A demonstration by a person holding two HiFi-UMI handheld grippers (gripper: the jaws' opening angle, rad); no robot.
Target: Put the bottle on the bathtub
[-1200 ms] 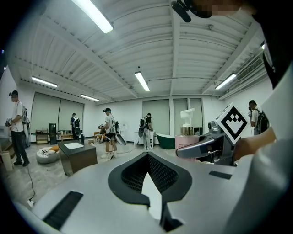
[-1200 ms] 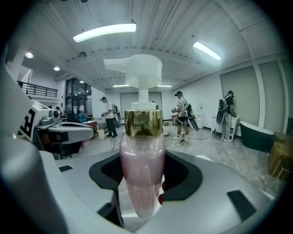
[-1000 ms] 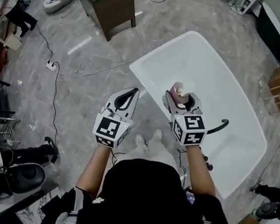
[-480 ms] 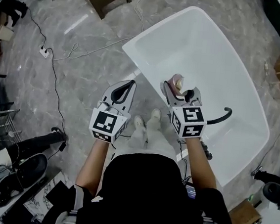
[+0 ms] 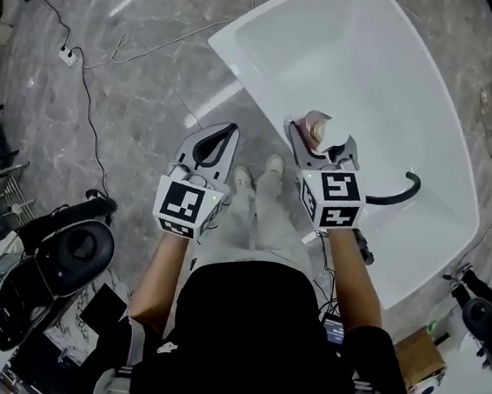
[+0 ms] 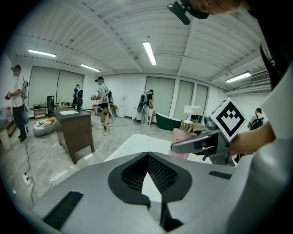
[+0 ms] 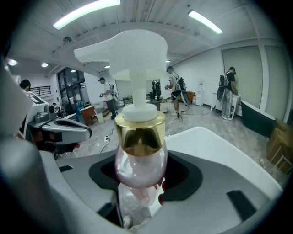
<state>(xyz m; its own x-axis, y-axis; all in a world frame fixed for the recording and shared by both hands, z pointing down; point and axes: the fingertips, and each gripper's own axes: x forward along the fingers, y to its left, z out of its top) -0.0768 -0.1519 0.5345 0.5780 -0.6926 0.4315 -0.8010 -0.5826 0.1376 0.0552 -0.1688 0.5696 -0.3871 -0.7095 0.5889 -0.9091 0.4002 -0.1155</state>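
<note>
The pink pump bottle [image 7: 139, 164] is pinched between my right gripper's [image 5: 315, 145] jaws, held up above the near edge of the white bathtub [image 5: 391, 67] and not yet set down. My left gripper [image 5: 217, 143] hangs to its left over the floor, jaws pressed together on nothing. As I judge it, lowering and letting go are left.

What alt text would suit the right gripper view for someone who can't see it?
A pink pump bottle with a gold collar and white pump head, gripped by the right gripper; a white bathtub lies beyond it.
</note>
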